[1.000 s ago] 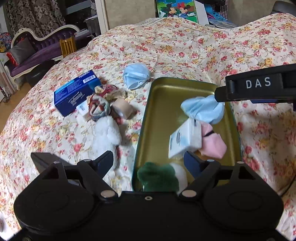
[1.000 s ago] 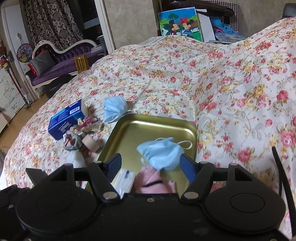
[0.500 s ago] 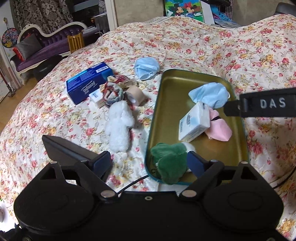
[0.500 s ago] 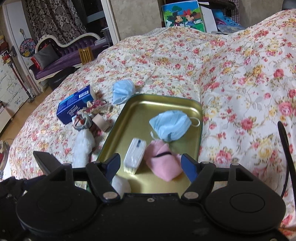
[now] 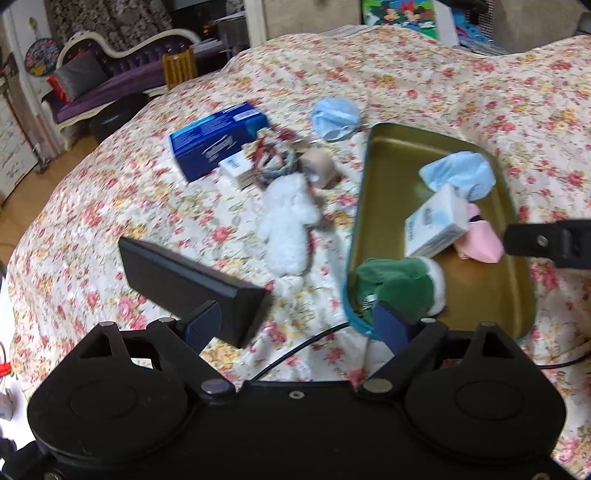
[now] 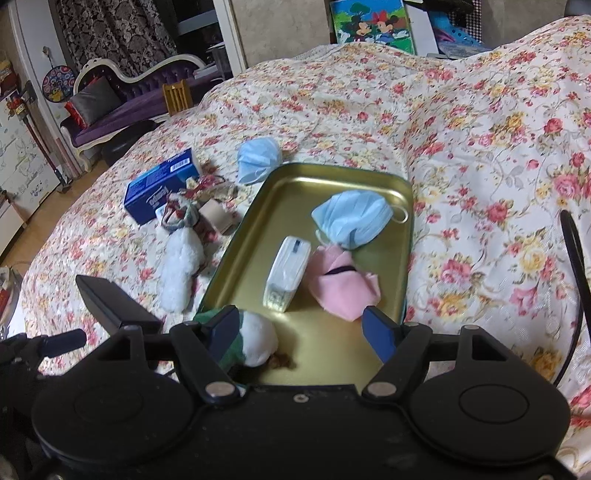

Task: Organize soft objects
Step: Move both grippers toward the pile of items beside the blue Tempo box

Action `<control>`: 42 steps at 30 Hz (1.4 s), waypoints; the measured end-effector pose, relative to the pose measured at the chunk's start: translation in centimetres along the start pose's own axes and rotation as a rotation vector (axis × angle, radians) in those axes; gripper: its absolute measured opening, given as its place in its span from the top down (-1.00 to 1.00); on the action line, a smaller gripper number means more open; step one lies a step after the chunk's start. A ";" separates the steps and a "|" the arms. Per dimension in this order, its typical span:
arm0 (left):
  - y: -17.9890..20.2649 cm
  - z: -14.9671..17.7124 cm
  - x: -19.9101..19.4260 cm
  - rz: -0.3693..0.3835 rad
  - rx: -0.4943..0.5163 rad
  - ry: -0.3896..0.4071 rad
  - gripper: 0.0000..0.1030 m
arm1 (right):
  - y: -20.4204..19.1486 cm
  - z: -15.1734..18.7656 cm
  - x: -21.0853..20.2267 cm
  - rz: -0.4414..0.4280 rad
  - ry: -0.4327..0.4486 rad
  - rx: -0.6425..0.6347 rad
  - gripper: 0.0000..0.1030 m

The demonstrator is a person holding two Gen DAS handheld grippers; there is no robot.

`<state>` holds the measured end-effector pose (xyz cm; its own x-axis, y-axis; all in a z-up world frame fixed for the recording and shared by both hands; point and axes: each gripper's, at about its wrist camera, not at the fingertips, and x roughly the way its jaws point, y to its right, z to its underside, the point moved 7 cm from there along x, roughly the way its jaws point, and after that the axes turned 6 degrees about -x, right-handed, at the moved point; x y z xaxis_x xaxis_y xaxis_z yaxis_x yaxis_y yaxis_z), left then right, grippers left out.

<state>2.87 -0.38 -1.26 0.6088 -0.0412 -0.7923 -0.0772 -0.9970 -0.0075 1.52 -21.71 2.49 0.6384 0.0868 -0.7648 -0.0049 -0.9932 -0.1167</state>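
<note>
1. Left wrist view: the left claw (image 5: pixel 297 323) was seen spread and empty over the bed (image 5: pixel 424 74); a white plush (image 5: pixel 288 221) lay left of the gold tray (image 5: pixel 476 295).
2. Right wrist view: the right claw (image 6: pixel 306 332) was held apart, gripping nothing, above the tray (image 6: pixel 332 184), where a blue mask (image 6: pixel 351 218), tissue pack (image 6: pixel 288 273) and pink cloth (image 6: pixel 340 284) lay.

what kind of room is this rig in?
Most likely a bedroom or lived-in home room: the work surface is a bed under a floral bedspread, a purple chaise sofa stands in the background, and a cartoon picture leans against the wall.
</note>
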 end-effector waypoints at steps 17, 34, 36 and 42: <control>-6.5 -3.8 3.0 -0.004 -0.172 -0.069 -0.67 | -1.5 -1.0 1.2 -0.024 -0.008 -0.035 -0.41; -9.4 -10.1 9.4 -0.068 -0.213 -0.075 -0.67 | -6.0 -5.9 7.3 -0.010 -0.025 -0.154 -0.55; -10.2 -9.8 10.5 -0.062 -0.231 -0.095 -0.67 | -6.6 -6.7 8.7 -0.004 -0.030 -0.164 -0.55; -12.4 -10.6 11.7 -0.054 -0.295 -0.064 -0.67 | -8.0 -10.2 12.7 0.042 -0.008 -0.171 -0.55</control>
<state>19.32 10.76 -4.01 0.5541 0.0075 -0.8324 0.1927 -0.9740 0.1195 17.47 -13.47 0.17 0.6342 0.0448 -0.7719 0.1004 -0.9946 0.0247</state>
